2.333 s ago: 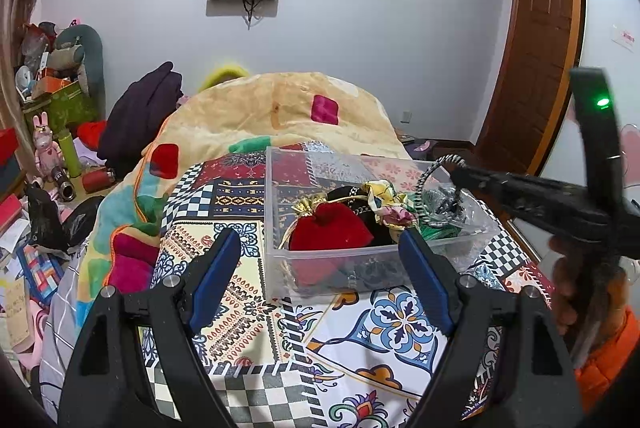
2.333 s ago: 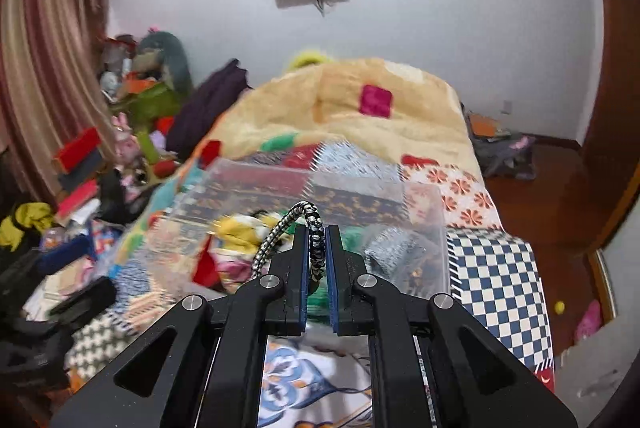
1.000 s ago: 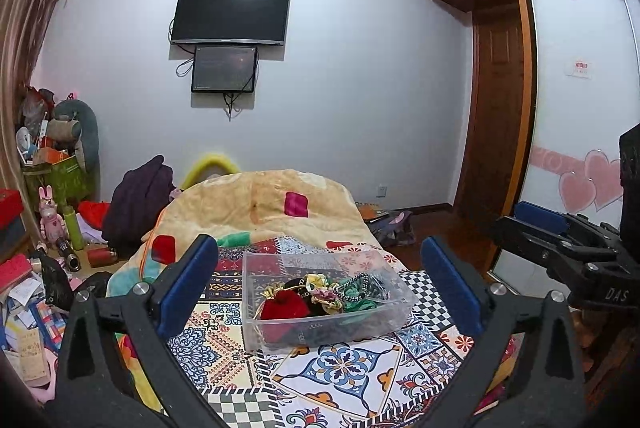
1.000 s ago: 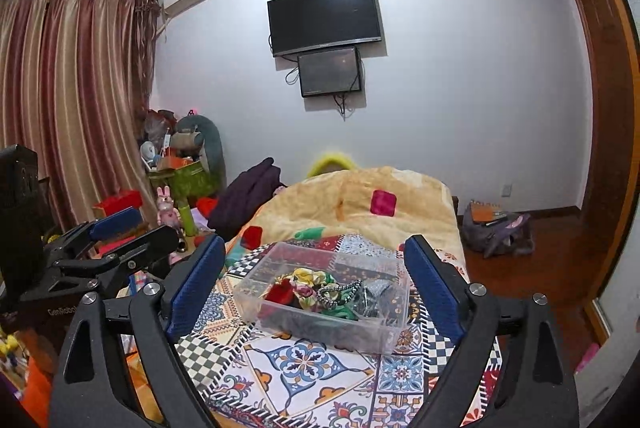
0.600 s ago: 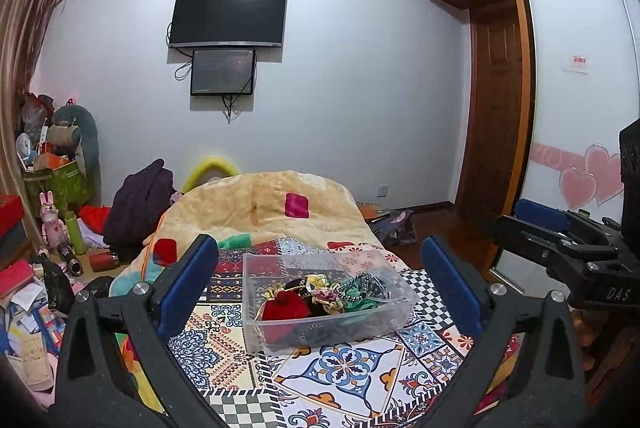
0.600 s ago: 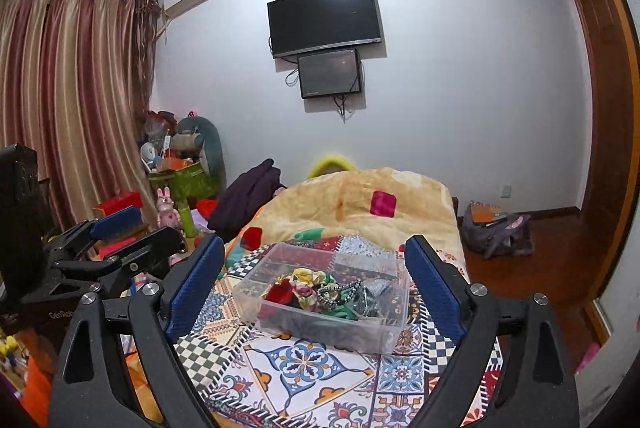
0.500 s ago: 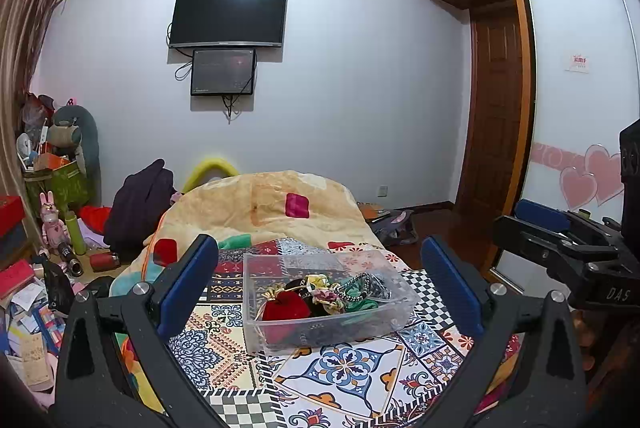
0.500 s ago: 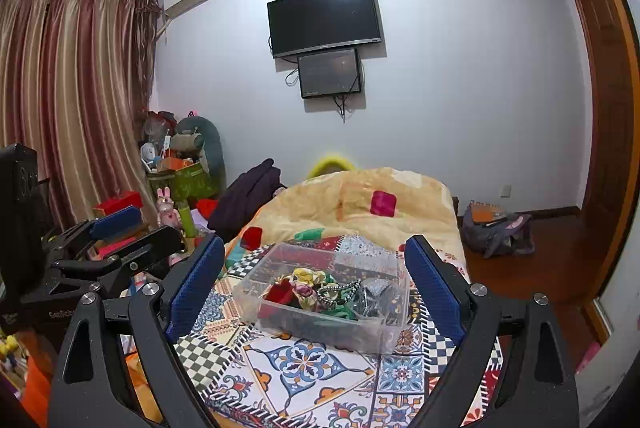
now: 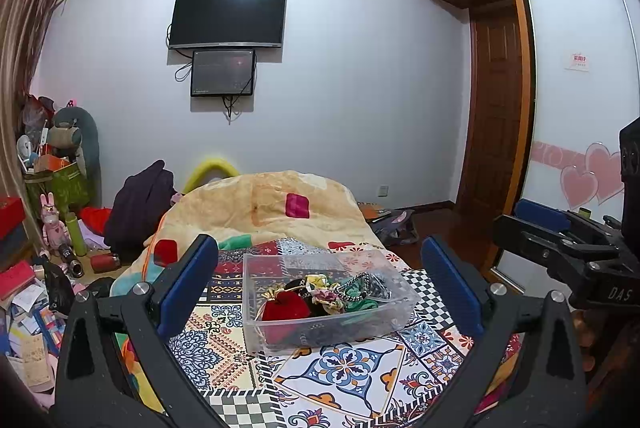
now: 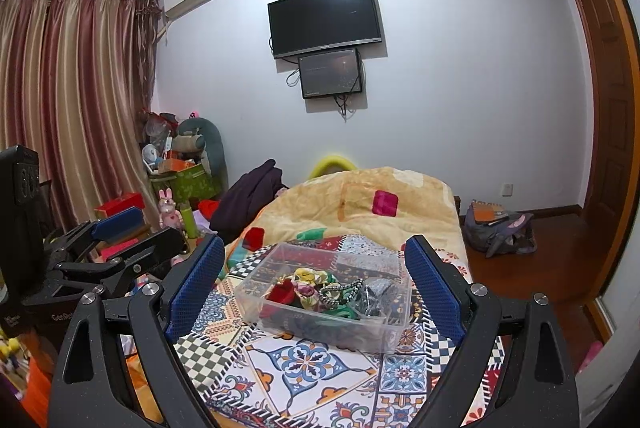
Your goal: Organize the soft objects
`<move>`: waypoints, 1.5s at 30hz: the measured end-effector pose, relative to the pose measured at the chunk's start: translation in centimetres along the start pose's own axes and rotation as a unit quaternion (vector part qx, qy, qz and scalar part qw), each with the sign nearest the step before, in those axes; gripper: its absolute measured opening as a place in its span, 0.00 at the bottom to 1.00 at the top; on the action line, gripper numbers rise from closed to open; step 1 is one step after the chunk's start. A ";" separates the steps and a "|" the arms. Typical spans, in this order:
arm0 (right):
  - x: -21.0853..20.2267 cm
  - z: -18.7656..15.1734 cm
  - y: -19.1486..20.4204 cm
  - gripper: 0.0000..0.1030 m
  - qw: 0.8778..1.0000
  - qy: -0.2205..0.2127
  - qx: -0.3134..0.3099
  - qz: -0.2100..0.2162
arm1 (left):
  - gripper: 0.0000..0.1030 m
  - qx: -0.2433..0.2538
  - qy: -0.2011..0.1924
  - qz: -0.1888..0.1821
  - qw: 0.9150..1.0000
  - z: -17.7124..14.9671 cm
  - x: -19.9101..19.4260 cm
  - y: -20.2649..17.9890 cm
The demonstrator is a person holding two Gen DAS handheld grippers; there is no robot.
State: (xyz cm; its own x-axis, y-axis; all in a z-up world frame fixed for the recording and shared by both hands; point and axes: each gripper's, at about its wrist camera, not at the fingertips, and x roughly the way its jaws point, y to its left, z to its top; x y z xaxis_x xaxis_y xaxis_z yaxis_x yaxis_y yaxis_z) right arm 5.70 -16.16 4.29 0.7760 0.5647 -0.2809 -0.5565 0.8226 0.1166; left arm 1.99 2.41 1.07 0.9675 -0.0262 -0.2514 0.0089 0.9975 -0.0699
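A clear plastic bin (image 9: 256, 336) sits on the patterned bedspread (image 9: 340, 368). It holds a red velvet pouch (image 9: 286, 310), floral scrunchies (image 9: 320, 288), a black-and-white braided band (image 9: 352, 282) and green hair ties. The bin also shows in the right wrist view (image 10: 384, 338). My left gripper (image 9: 320, 288) is open and empty, well back from the bin. My right gripper (image 10: 314, 288) is open and empty, also well back. Each gripper shows at the edge of the other's view.
A yellow quilt (image 9: 264, 204) is heaped behind the bin. Cluttered boxes and toys (image 9: 44, 228) line the left floor. A backpack (image 10: 500, 228) lies on the floor at the right by a wooden door (image 9: 496, 116). A TV (image 9: 228, 16) hangs on the wall.
Since 2.3 s ago the right gripper has let the braided band go into the bin and opened. Both grippers have pulled far back from the bin. Over the last second nothing has moved.
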 end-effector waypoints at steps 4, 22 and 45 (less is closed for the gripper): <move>-0.2 0.2 0.1 0.88 1.000 -0.003 0.001 -0.001 | 1.00 -0.002 0.001 0.001 1.000 0.0 0.0 0.2; -0.3 -0.1 0.2 0.91 1.000 -0.009 -0.001 -0.005 | 1.00 0.003 0.005 -0.008 1.000 0.0 0.1 0.2; 0.1 -0.4 -0.1 1.00 1.000 0.003 0.005 -0.009 | 1.00 0.002 0.010 -0.010 1.000 0.0 -0.1 -0.1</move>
State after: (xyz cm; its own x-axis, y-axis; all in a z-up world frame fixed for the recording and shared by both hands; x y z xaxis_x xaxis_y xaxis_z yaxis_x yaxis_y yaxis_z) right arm 5.76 -16.22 3.91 0.7841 0.5490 -0.2895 -0.5390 0.8336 0.1208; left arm 1.89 2.31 1.11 0.9619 -0.0469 -0.2693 0.0290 0.9971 -0.0701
